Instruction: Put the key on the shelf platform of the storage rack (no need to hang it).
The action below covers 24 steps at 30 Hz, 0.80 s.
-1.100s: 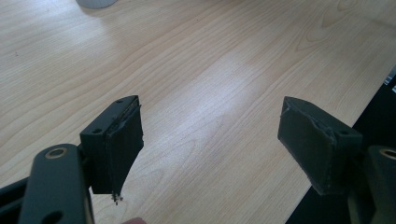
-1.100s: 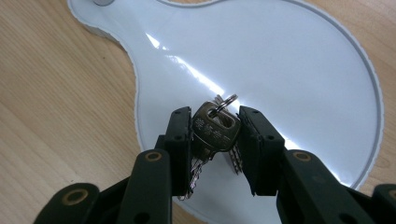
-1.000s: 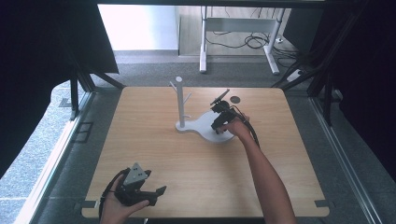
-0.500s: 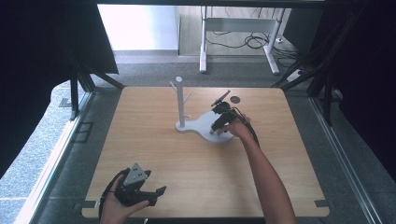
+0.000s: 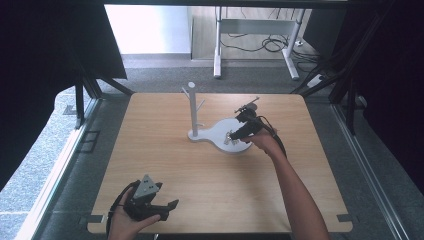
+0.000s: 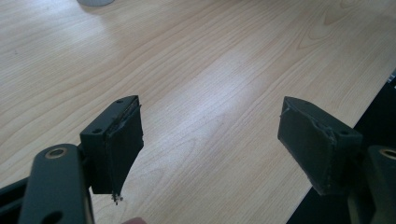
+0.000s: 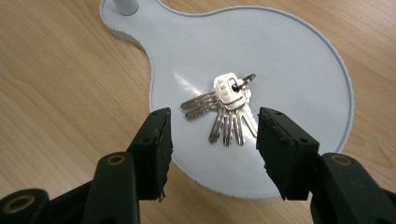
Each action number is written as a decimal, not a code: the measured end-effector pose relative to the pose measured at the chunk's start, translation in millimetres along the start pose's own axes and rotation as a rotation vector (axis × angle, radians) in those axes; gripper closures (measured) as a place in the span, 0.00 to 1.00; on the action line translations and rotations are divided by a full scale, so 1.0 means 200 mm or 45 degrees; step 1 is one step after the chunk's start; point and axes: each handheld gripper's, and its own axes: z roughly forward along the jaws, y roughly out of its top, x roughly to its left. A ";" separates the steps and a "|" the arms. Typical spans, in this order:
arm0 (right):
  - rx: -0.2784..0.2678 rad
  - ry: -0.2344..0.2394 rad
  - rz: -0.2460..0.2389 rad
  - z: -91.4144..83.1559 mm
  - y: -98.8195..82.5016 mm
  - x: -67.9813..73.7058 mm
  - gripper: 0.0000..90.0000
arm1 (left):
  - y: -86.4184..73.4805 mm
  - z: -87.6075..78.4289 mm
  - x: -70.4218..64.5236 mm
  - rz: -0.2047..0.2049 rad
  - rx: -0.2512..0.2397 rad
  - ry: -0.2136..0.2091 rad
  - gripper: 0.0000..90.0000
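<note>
A bunch of silver keys (image 7: 229,109) on a ring lies flat on the round white tray (image 7: 289,60) of a key stand. Seen from above, the keys (image 5: 233,137) rest on the tray (image 5: 220,131) to the right of the stand's white post (image 5: 192,107) with its pegs. My right gripper (image 7: 214,122) hovers just over the keys. Its jaws have just been opening and nothing is pressed between the pads. In the high view my right gripper (image 5: 235,135) points down-left at the tray. My left gripper (image 5: 169,210) rests open near the table's front left edge, and its jaws (image 6: 210,121) hold nothing.
The wooden table (image 5: 210,175) has bare room between the stand and the left hand. A desk frame (image 5: 250,30) and cables lie on the floor beyond the far edge. Dark curtains flank both sides.
My right gripper has drawn back slightly to the right and up from the tray, with its jaws wider apart. The left gripper has stayed in place.
</note>
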 end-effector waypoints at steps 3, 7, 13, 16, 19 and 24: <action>-0.015 0.021 -0.015 -0.05 -0.05 0.01 0.51 | 0.00 0.00 0.00 0.001 -0.001 0.005 0.25; -0.021 0.031 -0.032 -0.11 -0.13 0.02 0.50 | 0.00 -0.01 0.00 -0.004 -0.008 0.015 0.25; -0.069 0.024 -0.053 -0.20 -0.33 0.03 0.49 | 0.00 -0.03 0.01 -0.008 -0.013 0.026 0.25; -0.099 0.022 -0.047 -0.24 -0.42 0.03 0.49 | 0.00 -0.03 0.01 -0.009 -0.009 0.031 0.25; -0.126 0.015 -0.045 -0.28 -0.51 0.03 0.49 | 0.00 -0.02 0.01 -0.004 -0.006 0.032 0.25; -0.184 -0.002 -0.035 -0.33 -0.68 0.05 0.49 | 0.01 -0.01 0.00 0.005 0.007 0.030 0.25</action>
